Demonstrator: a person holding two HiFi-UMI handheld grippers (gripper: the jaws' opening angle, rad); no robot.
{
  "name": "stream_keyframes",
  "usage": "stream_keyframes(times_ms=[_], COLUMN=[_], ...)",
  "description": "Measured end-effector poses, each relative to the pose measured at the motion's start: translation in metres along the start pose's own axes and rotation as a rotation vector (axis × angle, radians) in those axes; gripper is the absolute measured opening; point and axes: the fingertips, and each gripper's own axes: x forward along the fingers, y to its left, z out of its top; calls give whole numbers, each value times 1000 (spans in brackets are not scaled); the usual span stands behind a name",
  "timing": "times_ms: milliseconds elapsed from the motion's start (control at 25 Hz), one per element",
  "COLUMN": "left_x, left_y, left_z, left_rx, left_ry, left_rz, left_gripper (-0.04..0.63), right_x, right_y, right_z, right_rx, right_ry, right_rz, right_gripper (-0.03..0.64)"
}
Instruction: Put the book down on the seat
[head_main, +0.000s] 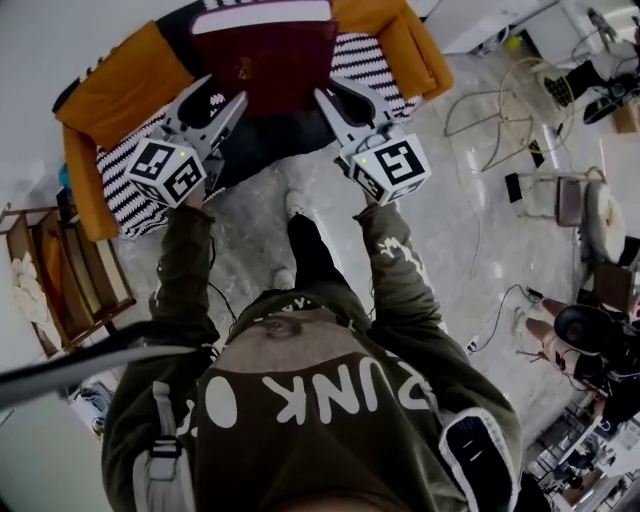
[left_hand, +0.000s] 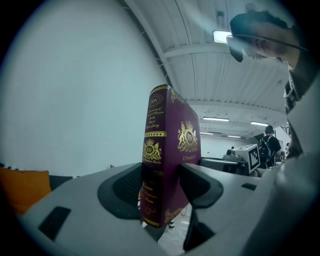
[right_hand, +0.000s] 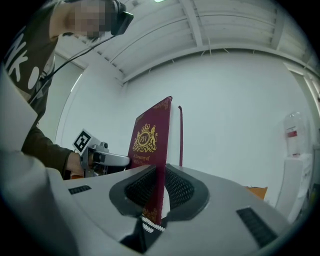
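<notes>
A maroon book (head_main: 265, 55) with gold print is held flat over the orange armchair (head_main: 120, 85), above its black-and-white striped seat (head_main: 125, 205). My left gripper (head_main: 232, 104) is shut on the book's left edge and my right gripper (head_main: 328, 102) on its right edge. In the left gripper view the book (left_hand: 170, 145) stands between the jaws of the left gripper (left_hand: 160, 186), spine towards the camera. In the right gripper view my right gripper (right_hand: 155, 187) pinches the thin front cover of the book (right_hand: 149, 142); pale pages and the back cover show just beyond it.
A wooden shelf unit (head_main: 70, 270) stands left of the armchair. Cables (head_main: 500, 110) and gear lie on the marbled floor to the right. Another person (head_main: 585, 340) sits at the lower right. A white wall is behind the chair.
</notes>
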Motion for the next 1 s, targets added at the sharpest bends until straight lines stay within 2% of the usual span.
stream_keyframes(times_ms=[160,400,600,760,1000], left_x=[43,78,113,125,141], left_y=[34,94,147,184,217], left_z=[-36,-99,-174,-240,-334], left_rx=[-44,-100,-143,-208,-285], left_ry=[42,96,138,150,190], left_rz=[15,48,64,94,121], left_gripper=[222,222,222,222,222], right_x=[27,76,114,142,159], right_y=[-43,-80,-113,-125,-140], right_z=[-41,-115,-200,-268,-363], right_rx=[46,113,169,194,255], right_ry=[45,110,169,215,282], right_rz=[12,44,53,73,73], right_gripper=[63,63,63,63,61])
